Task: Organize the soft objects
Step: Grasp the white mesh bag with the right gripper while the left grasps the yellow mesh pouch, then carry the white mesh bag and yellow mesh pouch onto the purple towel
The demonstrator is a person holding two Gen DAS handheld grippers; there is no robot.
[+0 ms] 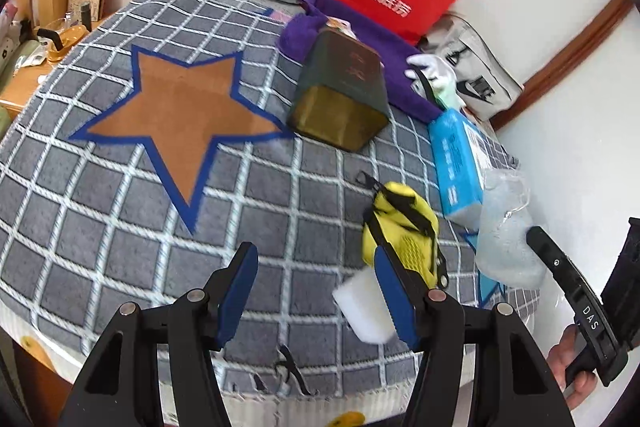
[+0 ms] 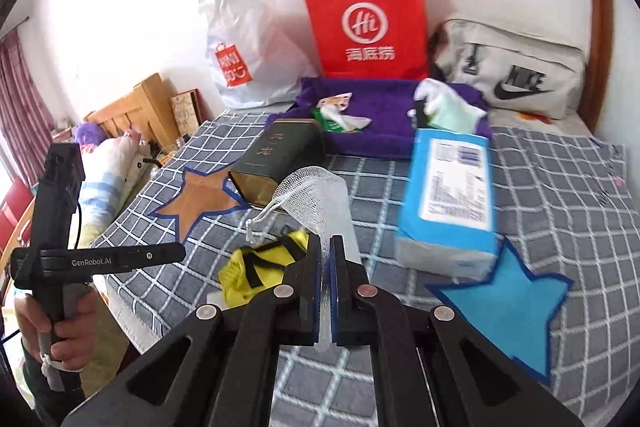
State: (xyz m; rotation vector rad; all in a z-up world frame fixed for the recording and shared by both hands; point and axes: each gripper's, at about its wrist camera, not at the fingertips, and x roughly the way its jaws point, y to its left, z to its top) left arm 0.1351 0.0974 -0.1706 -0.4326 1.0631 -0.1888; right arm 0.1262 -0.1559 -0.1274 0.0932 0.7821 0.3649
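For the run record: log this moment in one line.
right gripper: shut on mesh bag | left gripper: open, empty, beside white sponge | yellow pouch: on blanket

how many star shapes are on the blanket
2: a brown star left of the dark green box, and a blue star near the blue pack. More may lie hidden.

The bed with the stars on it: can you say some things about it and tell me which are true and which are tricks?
1. The right claw is pinching a white mesh pouch. True.
2. The left claw is squeezing the yellow bag. False: its jaws are open with nothing between them.
3. The red paper bag stands against the wall. True.
4. The dark green box stands upright. False: it lies on its side.
5. The brown star has a blue border. True.
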